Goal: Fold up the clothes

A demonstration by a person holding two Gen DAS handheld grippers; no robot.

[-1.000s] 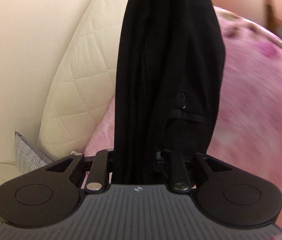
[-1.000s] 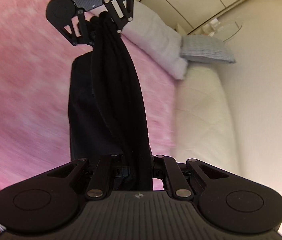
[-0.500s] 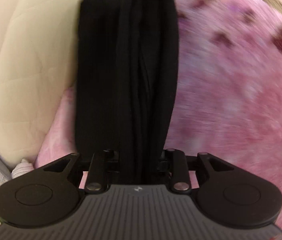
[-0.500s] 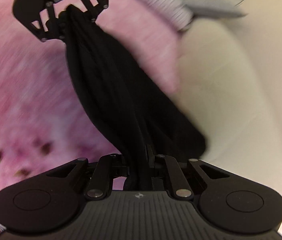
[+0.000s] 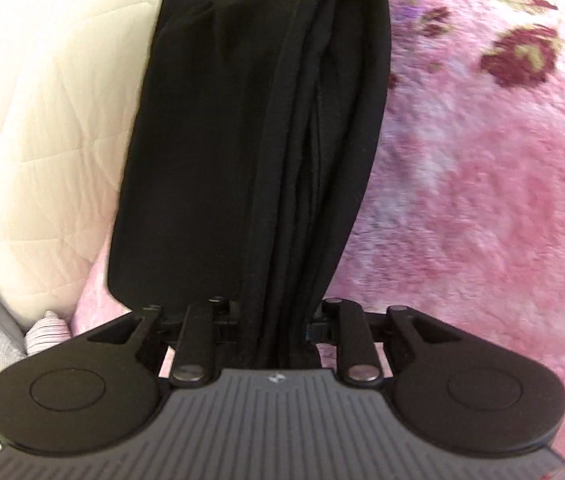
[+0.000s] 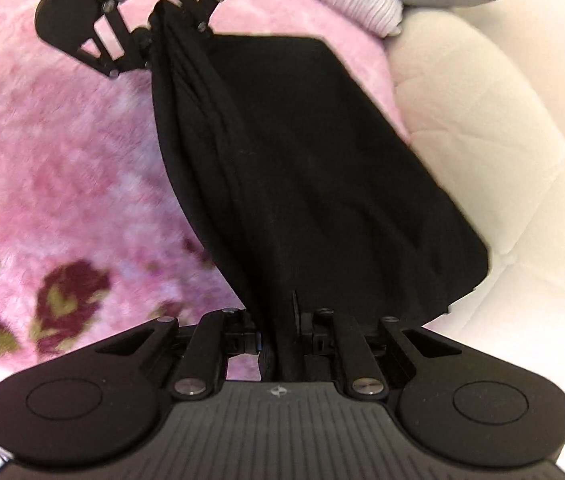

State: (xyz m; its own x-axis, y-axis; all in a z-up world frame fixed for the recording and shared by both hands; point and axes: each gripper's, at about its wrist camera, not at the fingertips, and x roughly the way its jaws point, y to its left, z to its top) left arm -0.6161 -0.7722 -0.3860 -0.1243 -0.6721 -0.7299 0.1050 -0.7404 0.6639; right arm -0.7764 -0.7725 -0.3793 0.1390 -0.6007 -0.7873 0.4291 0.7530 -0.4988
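- Left gripper (image 5: 278, 316) is pinched on one bunched end of the black garment (image 5: 242, 152); right gripper (image 6: 282, 336) is pinched on the other end.
- Garment hangs stretched between the two, its loose panel draping toward the cream quilt (image 6: 502, 140), above the pink floral blanket (image 6: 62, 168).
- Step, as judged: laying the fold down. Keep the span taut, lower both ends level, let the panel land flat before releasing.
- Containers: none visible.
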